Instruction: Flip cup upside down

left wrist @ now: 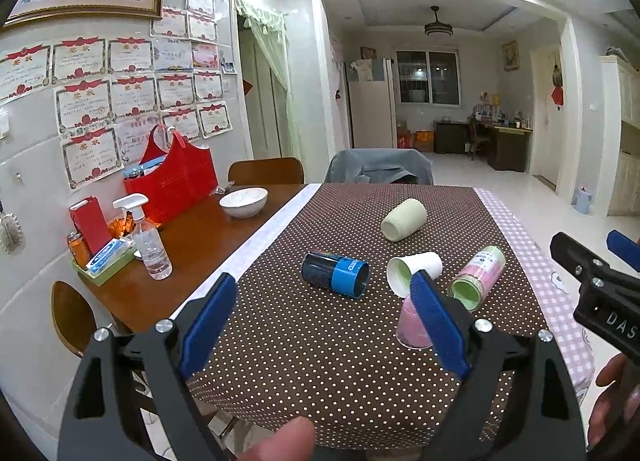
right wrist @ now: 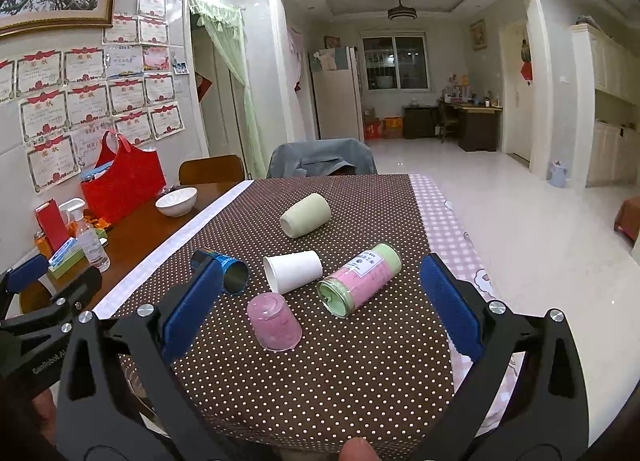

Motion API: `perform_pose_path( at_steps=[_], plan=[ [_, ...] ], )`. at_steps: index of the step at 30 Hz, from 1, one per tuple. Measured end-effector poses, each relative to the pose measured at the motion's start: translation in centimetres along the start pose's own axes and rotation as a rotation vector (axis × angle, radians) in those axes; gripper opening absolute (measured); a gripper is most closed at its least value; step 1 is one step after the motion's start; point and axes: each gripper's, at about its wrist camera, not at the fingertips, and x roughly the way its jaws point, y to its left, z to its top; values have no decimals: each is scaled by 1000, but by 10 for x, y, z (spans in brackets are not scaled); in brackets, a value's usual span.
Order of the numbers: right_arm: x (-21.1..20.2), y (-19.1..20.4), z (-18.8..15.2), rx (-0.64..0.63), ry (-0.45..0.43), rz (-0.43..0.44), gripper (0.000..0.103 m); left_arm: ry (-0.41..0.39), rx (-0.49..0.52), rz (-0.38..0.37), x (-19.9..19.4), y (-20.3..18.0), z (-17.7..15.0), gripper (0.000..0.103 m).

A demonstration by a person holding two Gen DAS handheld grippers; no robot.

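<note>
the left gripper [left wrist: 324,297] hangs with jaws wide, holding nothing. the pink cup [right wrist: 274,321] stands upside down on the bench [right wrist: 340,381], close to its near edge, just beside the white paper cup [right wrist: 294,271]. the right gripper [right wrist: 320,301] has jaws wide, holding nothing.

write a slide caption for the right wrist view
Open right gripper above pink cup standing upside down among four cups lying sideways.

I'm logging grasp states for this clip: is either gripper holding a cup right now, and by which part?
Nothing is held. The left gripper and right gripper are both open above the table; the pink cup stands upside down, untouched.
</note>
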Motion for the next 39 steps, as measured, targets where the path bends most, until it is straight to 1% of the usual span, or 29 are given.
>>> perform_pose_path(
  at_steps=[21, 24, 29, 31, 37, 39],
  plan=[
    [3, -1, -3, 9, 17, 16, 97, 12, -24, -22, -2, 3, 1, 87],
    [3, -1, -3, 8, 15, 15, 97, 12, -25, -16, -2, 5, 2, 87],
    [3, 0, -3, 5, 15, 11, 97, -8, -36, -25, -4, 7, 2, 87],
    [3, 0, -3, 4, 15, 15, 97, -8, -33, -21, -4, 7, 2, 87],
    [4, 1, -4, -1, 17, 18, 97, -13, -23, 24, -5, 8, 3, 87],
    [4, 2, -4, -2, 19, 19, 97, -14, -28, 25, -5, 9, 4, 87]
  ],
)
